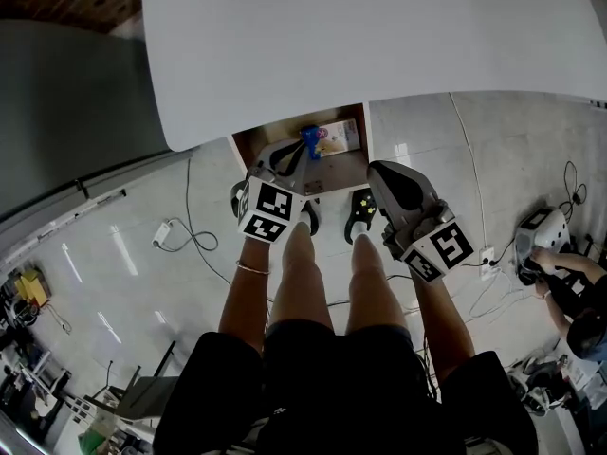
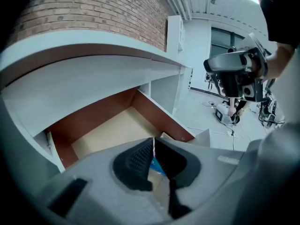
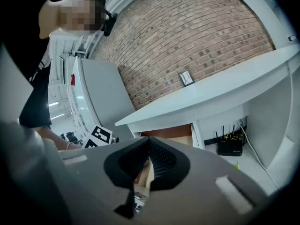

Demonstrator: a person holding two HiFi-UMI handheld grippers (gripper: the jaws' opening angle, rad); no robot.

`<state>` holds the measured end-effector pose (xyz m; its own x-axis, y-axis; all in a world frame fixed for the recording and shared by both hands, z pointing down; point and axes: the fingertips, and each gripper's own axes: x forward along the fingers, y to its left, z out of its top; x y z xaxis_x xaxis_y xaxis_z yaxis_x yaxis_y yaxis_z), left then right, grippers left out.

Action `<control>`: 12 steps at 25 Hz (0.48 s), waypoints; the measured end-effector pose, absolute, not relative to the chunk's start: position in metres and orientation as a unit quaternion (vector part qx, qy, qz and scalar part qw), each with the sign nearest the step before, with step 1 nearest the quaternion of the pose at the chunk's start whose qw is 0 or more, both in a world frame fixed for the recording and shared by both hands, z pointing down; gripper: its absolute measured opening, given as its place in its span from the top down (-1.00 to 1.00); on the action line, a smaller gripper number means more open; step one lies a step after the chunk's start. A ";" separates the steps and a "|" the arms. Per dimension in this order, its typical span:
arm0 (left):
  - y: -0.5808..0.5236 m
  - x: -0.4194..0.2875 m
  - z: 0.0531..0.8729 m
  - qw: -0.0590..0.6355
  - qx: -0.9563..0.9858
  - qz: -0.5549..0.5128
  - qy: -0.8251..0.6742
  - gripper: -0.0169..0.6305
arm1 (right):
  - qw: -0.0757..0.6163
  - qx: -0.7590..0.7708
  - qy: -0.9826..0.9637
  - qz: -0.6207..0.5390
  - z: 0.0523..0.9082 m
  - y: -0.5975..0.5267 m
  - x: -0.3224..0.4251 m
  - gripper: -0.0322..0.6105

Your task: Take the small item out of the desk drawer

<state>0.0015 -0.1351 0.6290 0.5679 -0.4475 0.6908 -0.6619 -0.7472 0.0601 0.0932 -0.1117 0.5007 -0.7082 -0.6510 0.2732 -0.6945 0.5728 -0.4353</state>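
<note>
Under the white desk top (image 1: 379,36) the brown drawer (image 1: 248,142) stands pulled out. A small blue item (image 1: 310,140) lies in it beside a pale printed box (image 1: 341,135). My left gripper (image 1: 300,156) reaches into the drawer right in front of the blue item. In the left gripper view its jaws (image 2: 153,145) stand a hairline apart, and the blue item (image 2: 156,166) shows behind the pads, not pressed by them. The drawer's floor (image 2: 108,130) lies bare beyond. My right gripper (image 1: 377,172) hangs just right of the drawer, shut and empty (image 3: 149,145).
A black game controller (image 1: 360,212) lies on the floor below the drawer, between my legs (image 1: 303,273) and the desk. Cables and a power adapter (image 1: 161,232) trail at left. Another person (image 1: 574,297) sits at the far right. A router (image 3: 229,147) stands under the desk.
</note>
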 end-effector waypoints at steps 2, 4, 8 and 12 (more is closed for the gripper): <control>-0.137 0.003 0.636 0.161 0.869 0.344 -0.317 0.91 | 0.044 0.376 -0.887 0.266 0.504 -0.112 0.093 0.87; -0.138 0.005 0.643 0.166 0.866 0.350 -0.316 0.90 | 0.046 0.373 -0.888 0.266 0.506 -0.113 0.093 0.87; -0.142 0.008 0.658 0.179 0.860 0.357 -0.318 0.86 | 0.035 0.369 -0.888 0.272 0.503 -0.115 0.092 0.87; -0.146 0.014 0.675 0.182 0.856 0.372 -0.310 0.84 | 0.027 0.361 -0.886 0.290 0.503 -0.110 0.089 0.87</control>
